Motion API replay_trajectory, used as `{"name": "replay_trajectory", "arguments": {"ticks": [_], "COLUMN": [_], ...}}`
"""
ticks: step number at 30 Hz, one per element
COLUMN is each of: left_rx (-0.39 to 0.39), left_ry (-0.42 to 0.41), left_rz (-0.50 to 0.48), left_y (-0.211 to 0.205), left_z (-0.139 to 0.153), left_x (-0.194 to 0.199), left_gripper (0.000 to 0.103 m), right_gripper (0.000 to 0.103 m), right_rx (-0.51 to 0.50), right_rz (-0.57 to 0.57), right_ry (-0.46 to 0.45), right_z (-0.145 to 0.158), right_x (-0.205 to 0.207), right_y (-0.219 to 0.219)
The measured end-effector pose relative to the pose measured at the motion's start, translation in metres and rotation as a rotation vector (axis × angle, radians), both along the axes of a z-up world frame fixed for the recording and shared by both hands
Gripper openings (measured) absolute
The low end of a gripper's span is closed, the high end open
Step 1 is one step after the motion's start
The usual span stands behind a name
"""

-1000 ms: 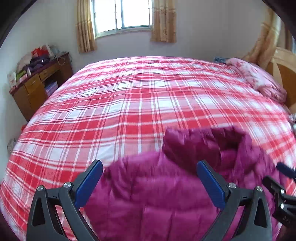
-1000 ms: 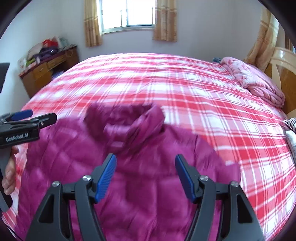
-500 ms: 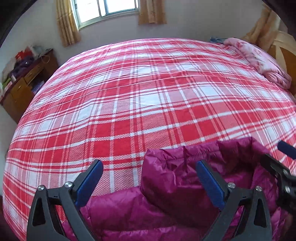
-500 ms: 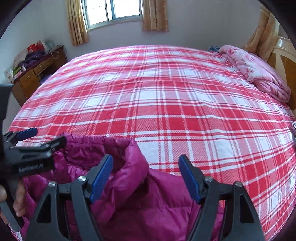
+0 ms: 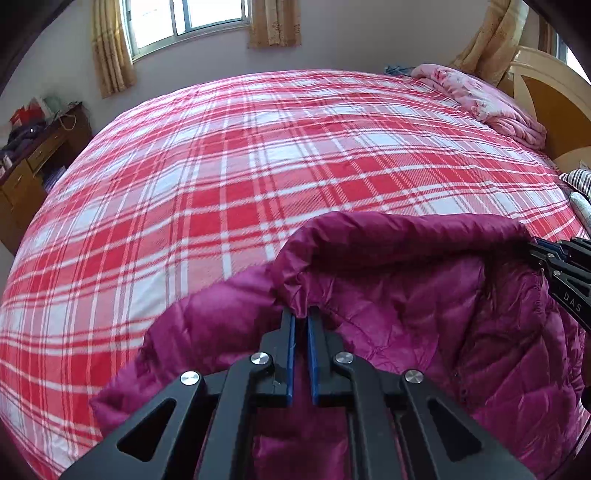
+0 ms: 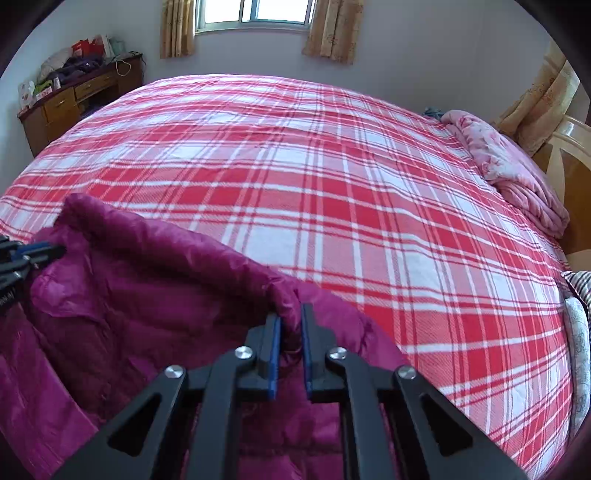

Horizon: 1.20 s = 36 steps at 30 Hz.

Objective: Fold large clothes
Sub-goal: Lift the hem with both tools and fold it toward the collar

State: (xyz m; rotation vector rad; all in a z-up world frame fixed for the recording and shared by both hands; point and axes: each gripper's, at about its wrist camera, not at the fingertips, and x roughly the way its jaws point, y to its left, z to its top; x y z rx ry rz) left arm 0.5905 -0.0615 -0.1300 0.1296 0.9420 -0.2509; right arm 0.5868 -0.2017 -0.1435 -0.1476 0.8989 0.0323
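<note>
A magenta quilted jacket (image 5: 406, 314) lies on the near edge of a red and white plaid bed (image 5: 258, 166). Its collar stands up across the front. My left gripper (image 5: 300, 317) is shut on the left end of the collar. My right gripper (image 6: 290, 317) is shut on the right end of the collar of the jacket (image 6: 129, 302). The right gripper also shows at the right edge of the left wrist view (image 5: 546, 253). The left gripper shows at the left edge of the right wrist view (image 6: 40, 251). The jacket's lower part is hidden under the grippers.
A folded pink quilt (image 5: 484, 99) lies at the far right of the bed by the wooden headboard (image 5: 546, 99). A wooden desk (image 6: 77, 99) with clutter stands at the far left. A window with curtains (image 5: 184, 18) is behind. Striped fabric (image 6: 580, 284) lies at the right edge.
Both grippers were open above the jacket. They have moved down to the collar and shut on it, one at each end. The collar is now stretched between them.
</note>
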Motion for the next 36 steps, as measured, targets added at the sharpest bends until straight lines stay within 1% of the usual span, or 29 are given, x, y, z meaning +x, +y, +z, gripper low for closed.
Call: {"name": "replay_trajectory", "arguments": {"ticks": [3, 6, 8, 12, 14, 16, 17, 18, 19, 20, 21, 24, 25, 28, 29, 31, 33, 35, 36], "left_rx": [0.007, -0.005, -0.018, -0.065, -0.098, -0.136, -0.139, -0.133, -0.125, -0.132, -0.137, -0.159, -0.154, -0.096, -0.081, -0.079, -0.049, -0.037, -0.036], "left_ry": [0.032, 0.021, -0.011, -0.097, -0.143, -0.147, -0.145, -0.150, -0.168, -0.193, -0.197, -0.155, -0.146, -0.139, -0.119, -0.054, -0.017, -0.002, -0.010], "left_rz": [0.012, 0.015, 0.036, 0.076, 0.102, 0.109, 0.112, 0.122, 0.142, 0.151, 0.146, 0.129, 0.120, 0.108, 0.115, 0.105, 0.112, 0.107, 0.108], "left_y": [0.008, 0.013, 0.017, 0.024, 0.025, 0.021, 0.014, 0.010, 0.005, 0.000, -0.004, -0.018, -0.022, -0.030, -0.030, -0.027, -0.024, -0.023, -0.023], "left_z": [-0.018, -0.018, -0.008, 0.028, 0.046, 0.057, 0.060, 0.061, 0.061, 0.060, 0.058, 0.046, 0.041, 0.026, 0.018, -0.001, -0.019, -0.028, -0.027], "left_x": [-0.007, -0.015, -0.020, -0.027, -0.025, -0.014, -0.006, -0.002, 0.003, 0.007, 0.009, 0.016, 0.017, 0.020, 0.021, 0.020, 0.017, 0.014, 0.012], "left_gripper": [0.004, 0.004, 0.005, 0.005, 0.006, 0.017, 0.040, 0.057, 0.078, 0.081, 0.081, 0.081, 0.081, 0.081, 0.081, 0.081, 0.081, 0.081, 0.081], "right_gripper": [0.011, 0.011, 0.011, 0.011, 0.011, 0.011, 0.011, 0.011, 0.011, 0.011, 0.011, 0.011, 0.011, 0.011, 0.011, 0.011, 0.012, 0.018, 0.025], "right_rx": [-0.007, -0.023, -0.040, -0.024, -0.020, -0.013, -0.009, -0.003, 0.005, 0.013, 0.019, 0.019, 0.018, 0.022, 0.027, 0.035, 0.053, 0.095, 0.121], "right_rz": [-0.006, -0.009, -0.009, -0.014, -0.015, -0.017, -0.018, -0.017, -0.016, -0.016, -0.016, -0.015, -0.015, -0.013, -0.013, -0.012, -0.002, 0.002, -0.005], "right_ry": [0.013, -0.005, -0.022, -0.052, -0.071, -0.087, -0.090, -0.091, -0.090, -0.090, -0.091, -0.093, -0.094, -0.096, -0.096, -0.095, -0.093, -0.097, -0.103], "right_z": [-0.015, -0.023, -0.025, -0.032, -0.034, -0.035, -0.035, -0.035, -0.035, -0.036, -0.036, -0.037, -0.037, -0.038, -0.038, -0.037, -0.035, -0.027, -0.021], "right_x": [-0.002, -0.005, -0.008, -0.010, -0.012, -0.014, -0.015, -0.015, -0.015, -0.015, -0.015, -0.015, -0.015, -0.015, -0.015, -0.015, -0.015, -0.019, -0.023], "right_y": [-0.002, -0.001, 0.001, -0.001, -0.001, -0.001, -0.002, -0.002, -0.004, -0.005, -0.005, -0.006, -0.005, -0.006, -0.006, -0.008, -0.009, -0.014, -0.018]}}
